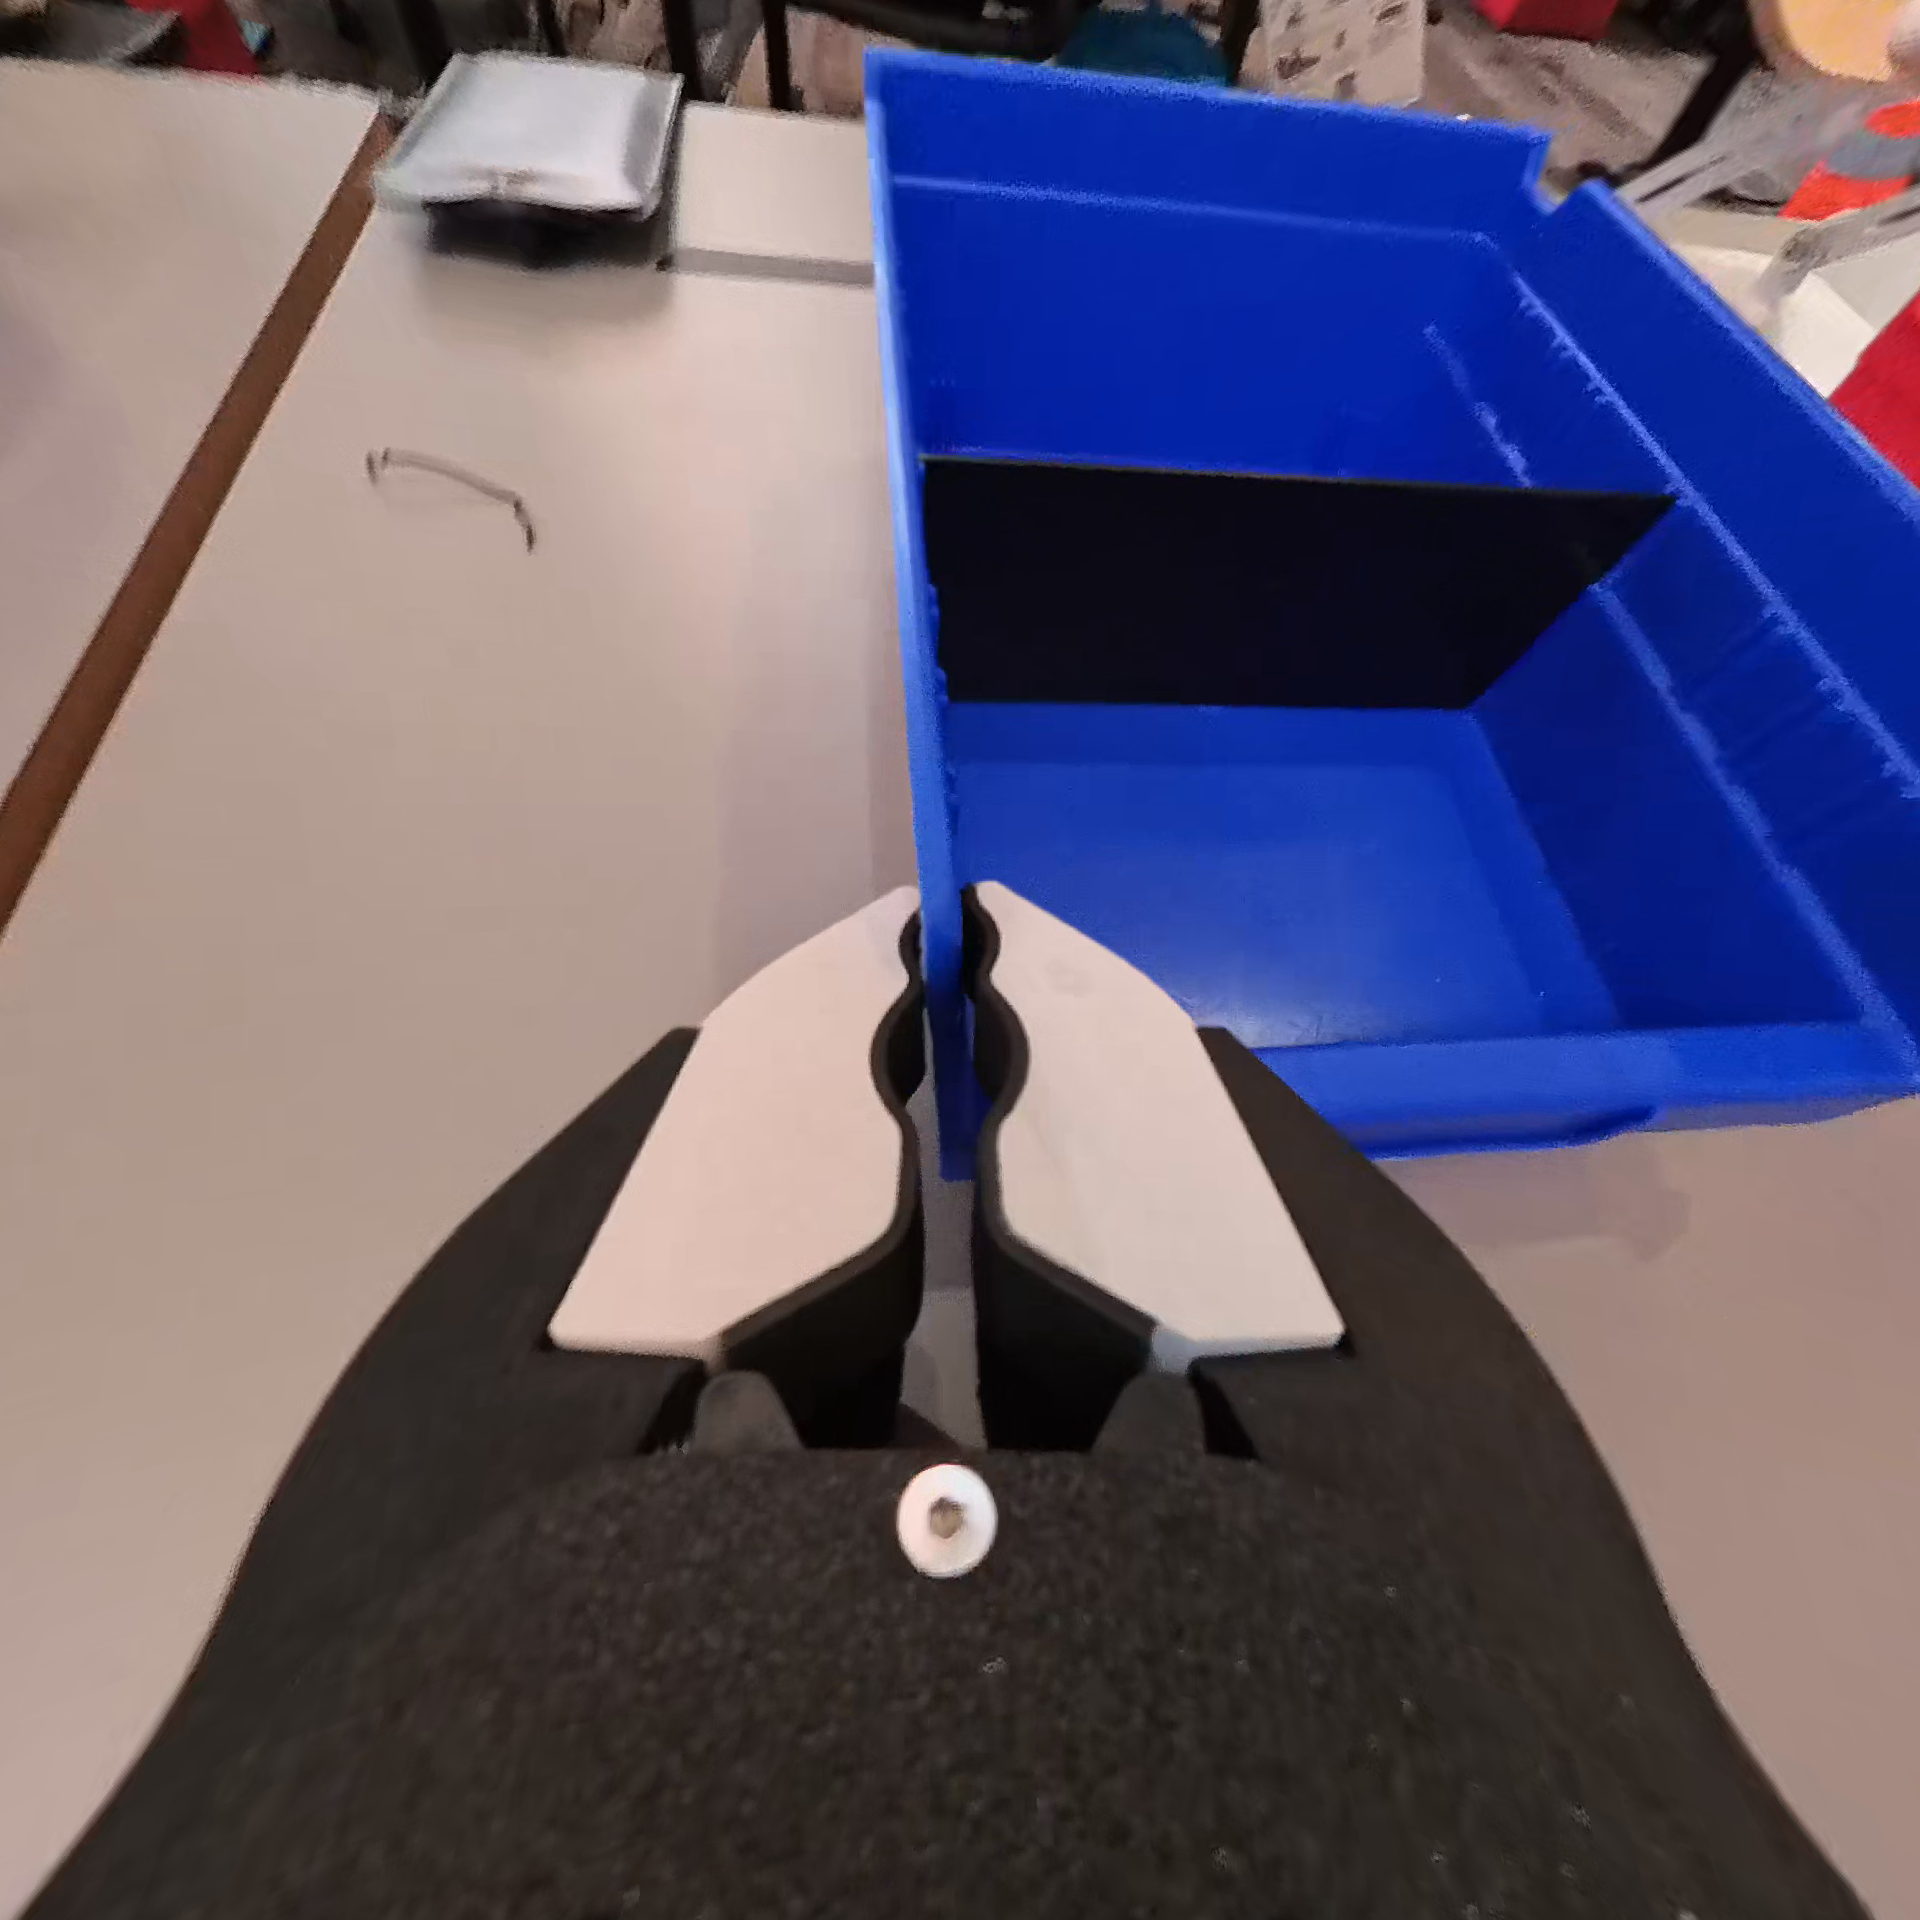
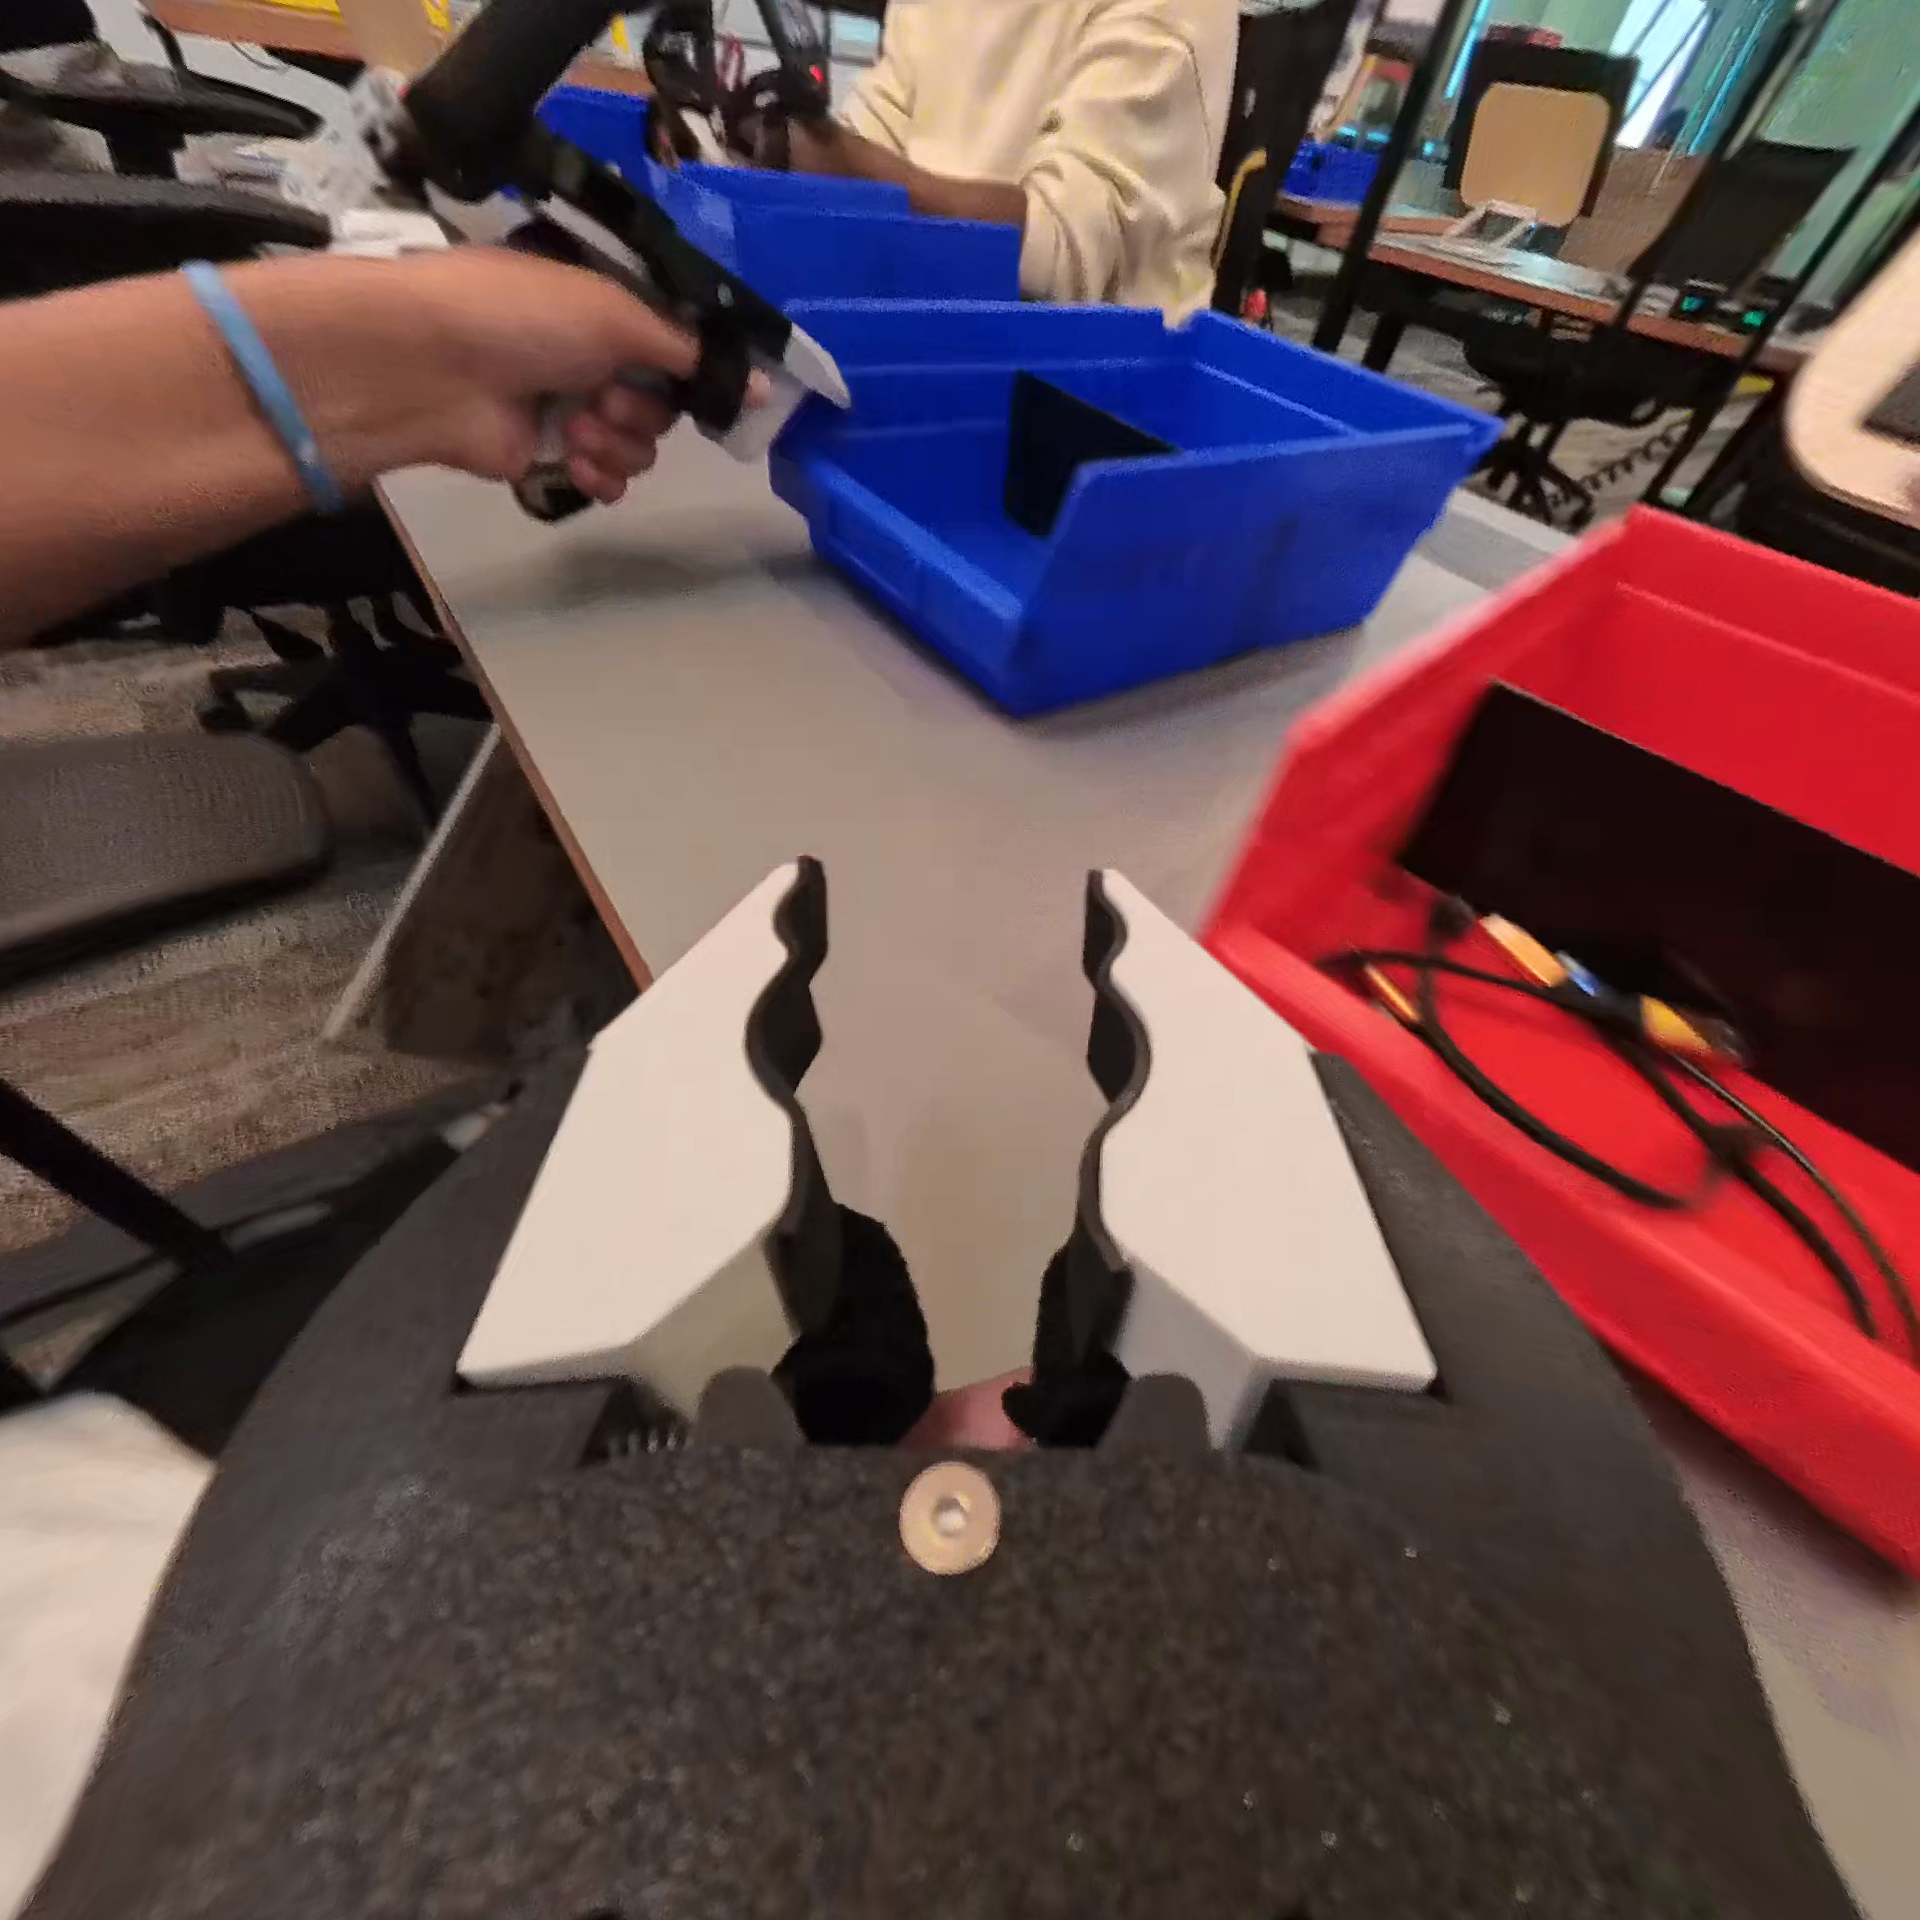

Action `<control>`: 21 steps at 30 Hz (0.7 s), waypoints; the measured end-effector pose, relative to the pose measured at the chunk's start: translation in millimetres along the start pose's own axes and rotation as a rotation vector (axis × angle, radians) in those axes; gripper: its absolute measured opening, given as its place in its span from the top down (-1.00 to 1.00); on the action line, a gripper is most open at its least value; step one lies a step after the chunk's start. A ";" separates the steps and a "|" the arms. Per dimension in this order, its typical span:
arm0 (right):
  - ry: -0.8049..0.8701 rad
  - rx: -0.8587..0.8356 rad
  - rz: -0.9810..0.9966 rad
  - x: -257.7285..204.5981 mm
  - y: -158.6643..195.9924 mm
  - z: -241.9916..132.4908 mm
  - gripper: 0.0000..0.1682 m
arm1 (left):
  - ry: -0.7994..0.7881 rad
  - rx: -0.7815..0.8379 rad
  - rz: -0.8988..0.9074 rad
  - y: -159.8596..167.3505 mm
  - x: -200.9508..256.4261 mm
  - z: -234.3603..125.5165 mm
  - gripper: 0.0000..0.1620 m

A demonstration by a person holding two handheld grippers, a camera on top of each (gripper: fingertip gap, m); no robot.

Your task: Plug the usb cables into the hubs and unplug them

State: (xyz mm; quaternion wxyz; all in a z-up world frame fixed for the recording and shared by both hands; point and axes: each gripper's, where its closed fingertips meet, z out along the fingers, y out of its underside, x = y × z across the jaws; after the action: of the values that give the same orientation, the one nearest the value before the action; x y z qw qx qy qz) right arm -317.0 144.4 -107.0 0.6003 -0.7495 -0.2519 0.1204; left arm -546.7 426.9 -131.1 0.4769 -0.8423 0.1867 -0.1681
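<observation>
The left gripper (image 1: 943, 935) is pinched narrow on the near corner wall of the blue bin (image 1: 1351, 883), which fills the right of its frame on the grey surface (image 1: 468, 831), a black divider (image 1: 1247, 582) across it. The right gripper (image 2: 951, 914) hangs wide and empty at lower centre, with a red bin (image 2: 1558, 1247) at right holding what look like cables (image 2: 1558, 1091).

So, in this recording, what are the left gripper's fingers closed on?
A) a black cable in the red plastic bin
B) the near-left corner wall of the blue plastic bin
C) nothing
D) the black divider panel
B: the left gripper pinches the blue plastic bin at its near-left corner wall.
</observation>
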 end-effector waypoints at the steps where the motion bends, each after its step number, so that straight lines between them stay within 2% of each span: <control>1: 0.017 0.005 0.005 -8.8 -8.4 16.5 0.36 | -0.015 -0.008 -0.016 6.7 3.4 -11.0 0.95; 3: 0.149 -0.003 0.038 -6.9 -21.9 48.4 0.22 | -0.046 -0.008 -0.006 21.4 12.0 -35.0 0.95; 5: 0.307 -0.003 0.090 4.1 -29.4 73.9 0.33 | -0.082 0.009 0.005 36.4 20.2 -60.2 0.95; 9: 0.382 -0.080 0.161 1.4 -14.1 109.9 0.38 | -0.123 0.040 0.001 63.9 35.6 -105.6 0.95; 10: 0.351 -0.078 0.200 -4.4 -12.4 115.3 0.52 | -0.120 0.047 -0.008 69.6 40.3 -114.8 0.95; 11: 0.310 -0.072 0.247 -11.5 -11.6 119.3 0.75 | -0.112 0.050 -0.018 74.8 45.7 -123.1 0.94; 12: 0.293 -0.082 0.281 -15.4 -9.0 120.5 0.88 | -0.110 0.054 -0.031 79.5 50.4 -130.7 0.93; 13: 0.302 -0.084 0.282 -14.5 -8.1 118.5 0.90 | -0.116 0.061 -0.041 83.6 54.5 -137.9 0.92; 17: 0.295 -0.036 0.304 -12.2 -14.1 104.8 0.94 | -0.169 0.113 0.041 94.9 74.1 -162.8 0.91; 21: 0.286 0.046 0.251 -13.0 -40.9 86.5 0.94 | -0.225 0.177 0.089 78.5 90.8 -192.9 0.92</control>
State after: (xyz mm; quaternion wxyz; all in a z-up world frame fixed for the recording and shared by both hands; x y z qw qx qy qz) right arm -379.3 216.5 -91.0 0.6274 -0.7704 -0.0657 0.0922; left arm -568.4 203.7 -95.3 0.5742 -0.8013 0.1536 -0.0673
